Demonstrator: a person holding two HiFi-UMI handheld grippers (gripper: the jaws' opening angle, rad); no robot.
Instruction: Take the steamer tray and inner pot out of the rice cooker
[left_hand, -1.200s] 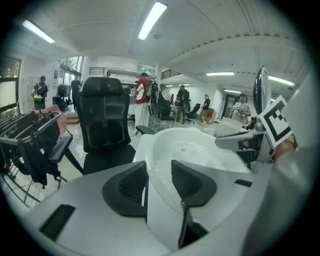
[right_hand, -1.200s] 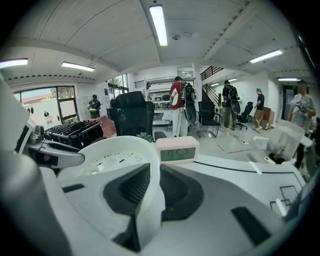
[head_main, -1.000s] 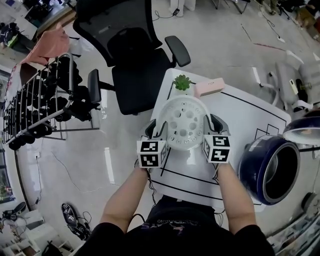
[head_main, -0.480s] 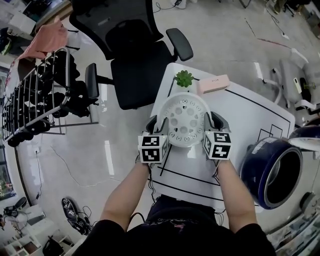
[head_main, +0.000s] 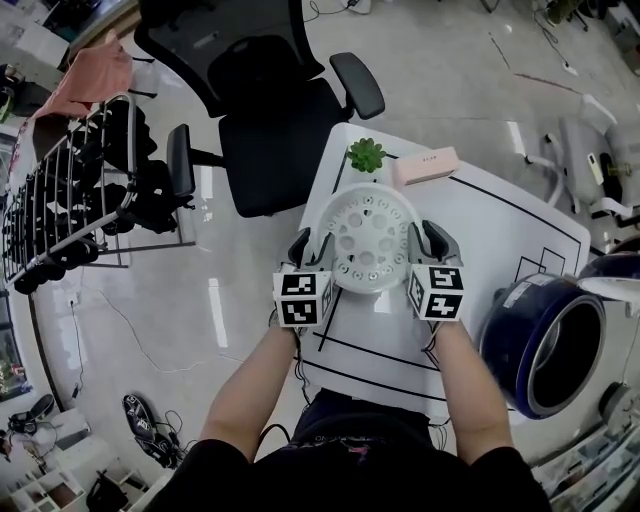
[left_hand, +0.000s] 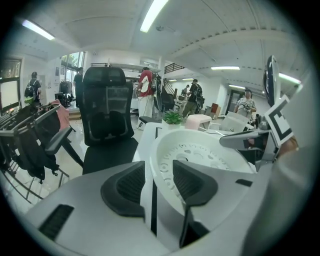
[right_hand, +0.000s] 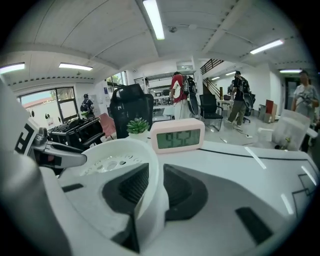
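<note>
The white round steamer tray (head_main: 368, 243), its floor pierced with holes, sits on the white table (head_main: 500, 225) near its left edge. My left gripper (head_main: 308, 250) straddles the tray's left rim and my right gripper (head_main: 430, 243) straddles its right rim. In the left gripper view the tray (left_hand: 200, 150) has its wall between the pads of the left gripper (left_hand: 157, 185), whose jaws are opening. In the right gripper view the tray's (right_hand: 115, 150) rim stands between the pads of the right gripper (right_hand: 150, 187), whose jaws are also opening. The dark blue rice cooker (head_main: 540, 345) stands open at the right; its inside is dark.
A pink digital clock (head_main: 425, 168) and a small potted plant (head_main: 367, 158) stand just beyond the tray. A black office chair (head_main: 265, 130) is off the table's far left edge, with a wire rack (head_main: 70, 200) further left. Black lines mark the tabletop.
The tray and both grippers came down a little onto the table one second ago. Over the last half second they have stayed in place.
</note>
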